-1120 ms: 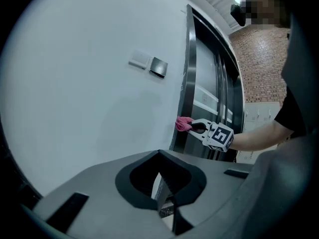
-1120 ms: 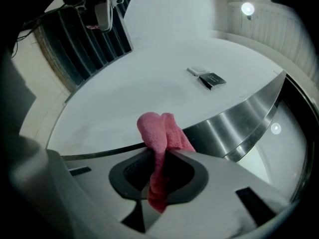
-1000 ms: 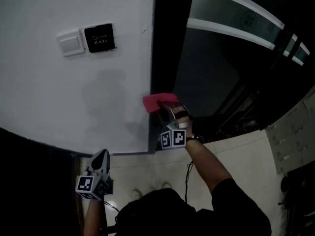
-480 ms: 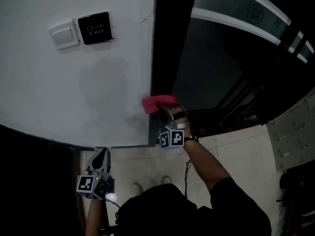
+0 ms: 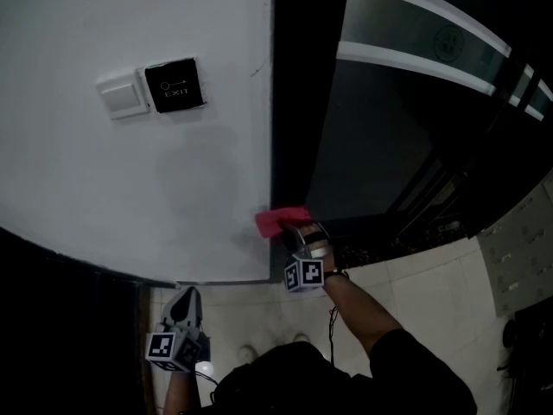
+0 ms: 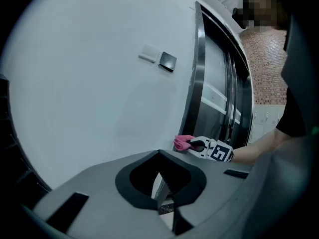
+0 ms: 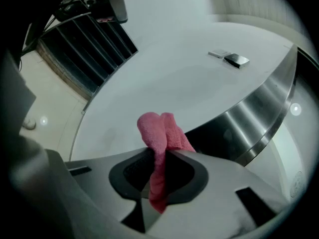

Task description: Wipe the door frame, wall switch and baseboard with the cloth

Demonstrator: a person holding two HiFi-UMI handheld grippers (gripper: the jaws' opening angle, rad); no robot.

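Observation:
A pink cloth (image 5: 280, 220) is clamped in my right gripper (image 5: 292, 236) and pressed against the dark metal door frame (image 5: 294, 102), low on its edge beside the white wall. In the right gripper view the cloth (image 7: 160, 136) bunches up out of the shut jaws against the frame (image 7: 259, 108). The white wall switch (image 5: 123, 94) and a black EXIT button (image 5: 174, 85) sit high on the wall. My left gripper (image 5: 183, 299) hangs low by the floor, jaws shut on nothing. The dark baseboard (image 5: 199, 280) runs along the wall's foot. The left gripper view also shows the cloth (image 6: 182, 142).
A glass door with pale stripes (image 5: 415, 59) stands right of the frame. Pale floor tiles (image 5: 432, 275) lie below. A dark panel (image 5: 52, 318) fills the lower left. The person's shoes (image 5: 246, 353) stand near the baseboard.
The right gripper with the cloth has slid down the door frame. The head view has shifted, so the switch sits lower in the picture. The left gripper has dropped lower too.

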